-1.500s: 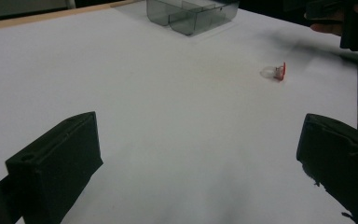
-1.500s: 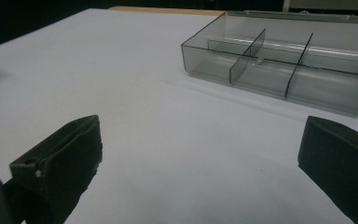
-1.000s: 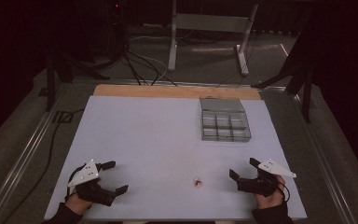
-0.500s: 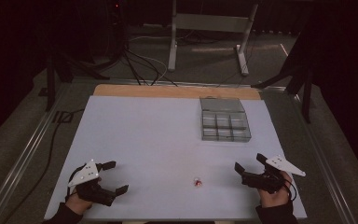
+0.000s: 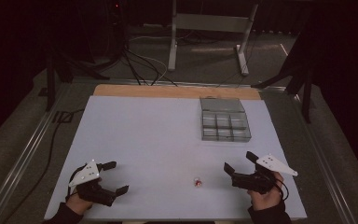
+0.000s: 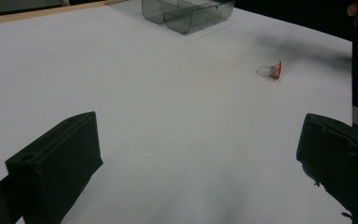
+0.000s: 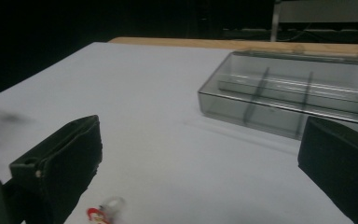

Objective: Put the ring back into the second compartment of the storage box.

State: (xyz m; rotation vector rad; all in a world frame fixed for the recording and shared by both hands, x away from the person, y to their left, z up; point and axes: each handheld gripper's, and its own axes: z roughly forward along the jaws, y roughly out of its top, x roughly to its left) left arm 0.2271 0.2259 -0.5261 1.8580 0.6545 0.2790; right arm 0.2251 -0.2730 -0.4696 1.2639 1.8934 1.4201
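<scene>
A small clear and red item (image 5: 197, 182) lies on the white table (image 5: 158, 140) near its front edge; it also appears in the left gripper view (image 6: 272, 71) and, blurred, at the bottom of the right gripper view (image 7: 103, 211). My right gripper (image 5: 239, 163) hovers just right of it, open and empty. My left gripper (image 5: 115, 177) rests at the front left, open and empty, well away from the item. A clear compartmented box (image 5: 224, 125) sits at the back right (image 7: 289, 98), its top corner showing in the left gripper view (image 6: 186, 11).
A wooden strip (image 5: 177, 91) runs along the table's far edge. Metal rails flank the table, with cables (image 5: 51, 140) on the floor at left. A desk frame (image 5: 209, 32) stands behind.
My right gripper lifted, shifted slightly right, then swung left toward the small item. The left gripper stayed put.
</scene>
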